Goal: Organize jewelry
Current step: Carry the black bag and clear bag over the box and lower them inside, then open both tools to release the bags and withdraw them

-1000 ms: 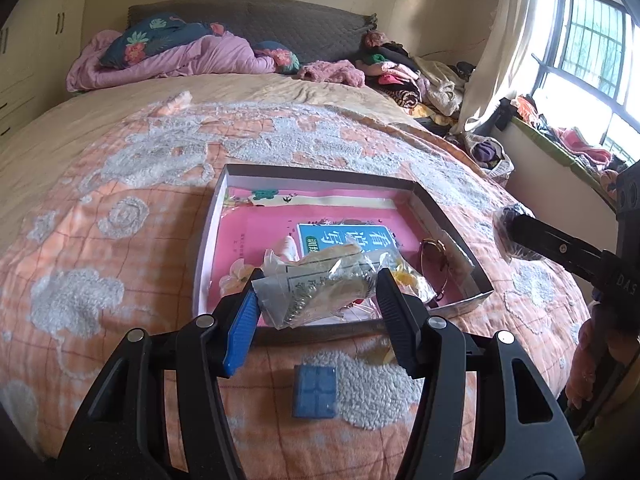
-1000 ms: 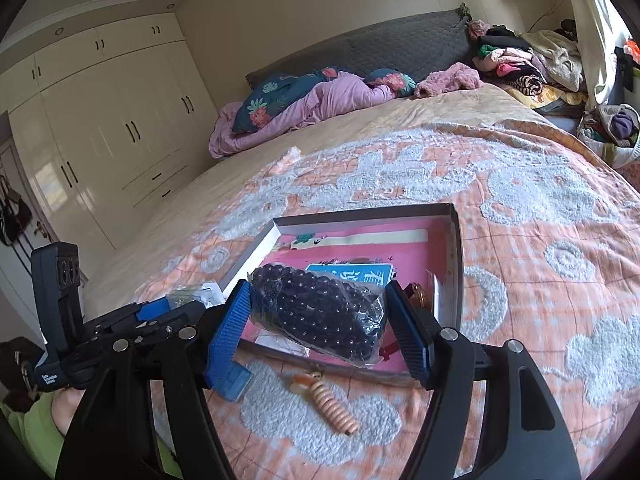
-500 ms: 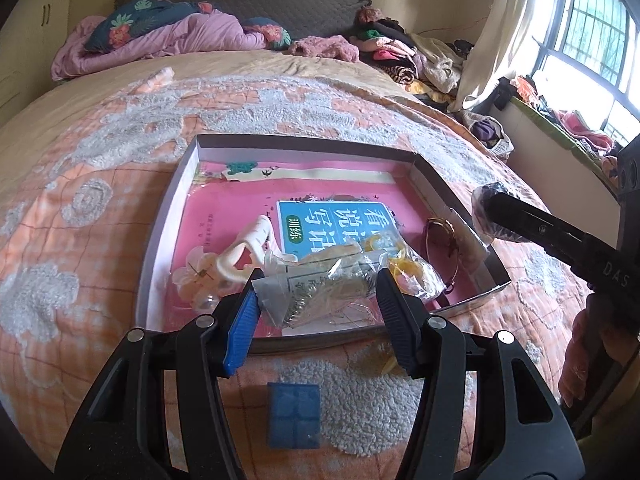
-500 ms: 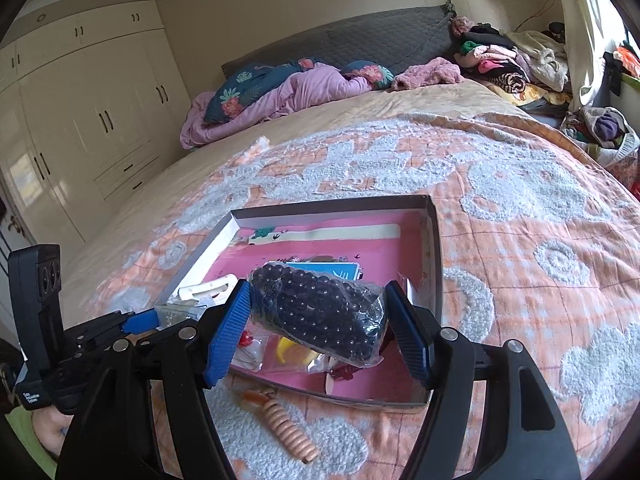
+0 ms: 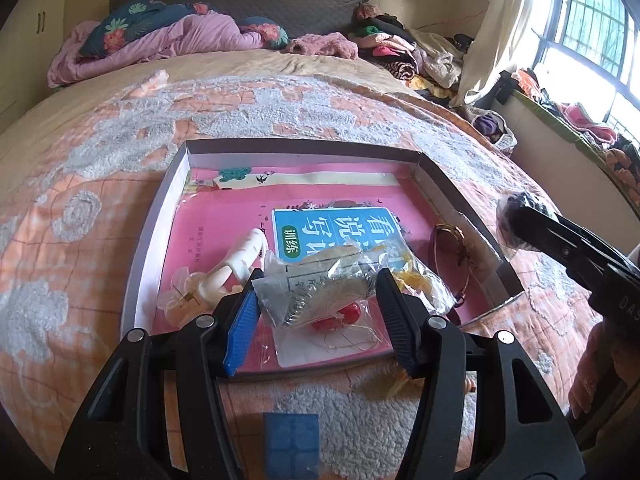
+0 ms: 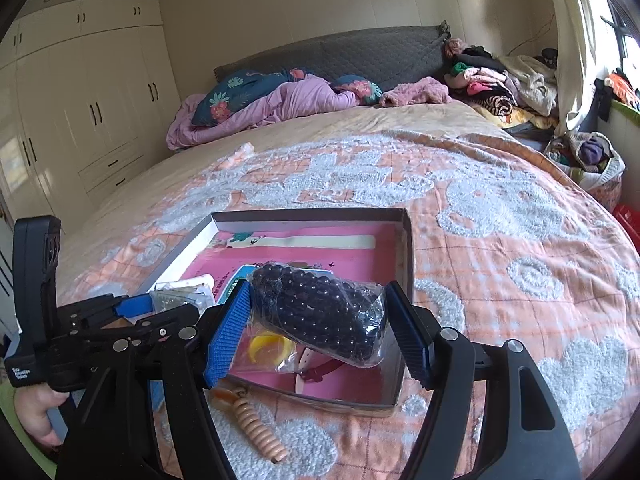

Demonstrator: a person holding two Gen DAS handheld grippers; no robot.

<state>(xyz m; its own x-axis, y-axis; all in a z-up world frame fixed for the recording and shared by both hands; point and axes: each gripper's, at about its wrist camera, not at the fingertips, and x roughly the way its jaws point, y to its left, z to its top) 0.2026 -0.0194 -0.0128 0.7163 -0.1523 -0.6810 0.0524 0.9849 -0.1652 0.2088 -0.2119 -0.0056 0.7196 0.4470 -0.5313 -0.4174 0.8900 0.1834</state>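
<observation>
A shallow box (image 5: pixel 160 216) with a pink lining lies on the bed. My left gripper (image 5: pixel 320 308) is shut on a clear bag of silver chain (image 5: pixel 312 292), held just over the box's near edge. My right gripper (image 6: pixel 320 316) is shut on a clear bag of dark beads (image 6: pixel 320 308), above the box's (image 6: pixel 312 214) near right corner. In the left wrist view that bead bag (image 5: pixel 510 216) shows at the right. Inside the box lie a white hair clip (image 5: pixel 240 256), a thin hoop (image 5: pixel 452 264), a yellow piece in a bag (image 6: pixel 268 346) and red beads (image 5: pixel 340 316).
A small blue square box (image 5: pixel 292 440) and a beige coiled hair tie (image 6: pixel 256 424) lie on the orange blanket in front of the box. Pillows and a pink quilt (image 6: pixel 280 100) sit at the headboard. Clothes (image 6: pixel 500 80) pile up by the window.
My left gripper has moved forward and down, so its bag now hangs over the box's near edge. My right gripper has sunk a little with the bead bag. Both grips are unchanged.
</observation>
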